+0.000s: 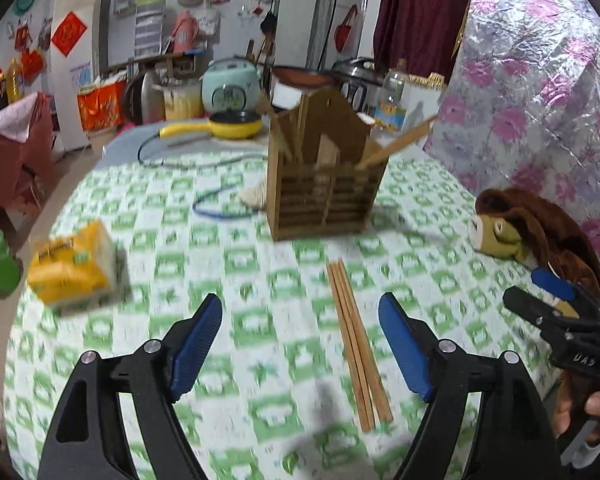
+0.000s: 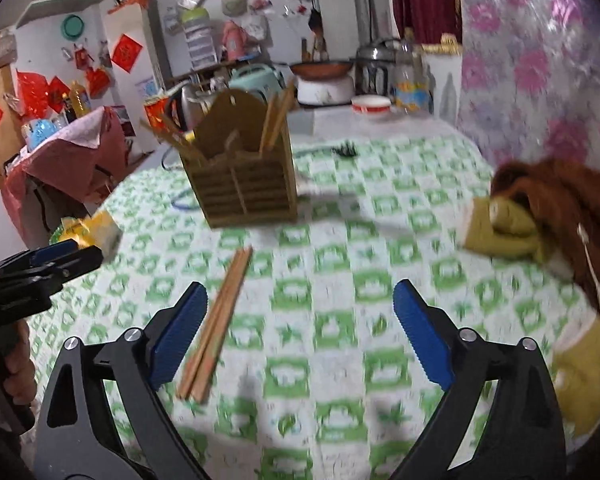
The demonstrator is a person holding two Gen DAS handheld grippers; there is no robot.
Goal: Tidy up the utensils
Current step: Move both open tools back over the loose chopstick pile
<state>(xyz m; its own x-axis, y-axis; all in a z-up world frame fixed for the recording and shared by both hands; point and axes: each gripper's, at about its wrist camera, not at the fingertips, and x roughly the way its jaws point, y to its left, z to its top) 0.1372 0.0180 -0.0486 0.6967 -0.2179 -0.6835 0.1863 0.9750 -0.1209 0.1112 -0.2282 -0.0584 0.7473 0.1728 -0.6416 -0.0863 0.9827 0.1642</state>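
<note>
We see the chopsticks lying flat on the bench, a tight bundle of slim, straight, pale wooden sticks, in the left wrist view running from about 12 o'clock down to 5 o'clock between the two blue pads. Beyond them at 12 o'clock stands the wooden holder, a slatted box with a divider down the front and an arched back board with a small hole; more sticks lean out of its compartments, though blur keeps us from counting them. Our left gripper has its jaws spread wide, nothing pressed between the ribbed blue pads. Our right gripper is likewise spread, with the chopsticks just beside its left pad at 9 o'clock, not pinched. Each gripper shows at the edge of the other's view, cut off by the frame, with part of a hand behind it. The bench wears a cloth checked in green and white. At 9 o'clock sits a soft yellow tissue pack; at 3 o'clock lies a furry brown plush toy, its body partly out of frame. Everything is smeared by motion.
</note>
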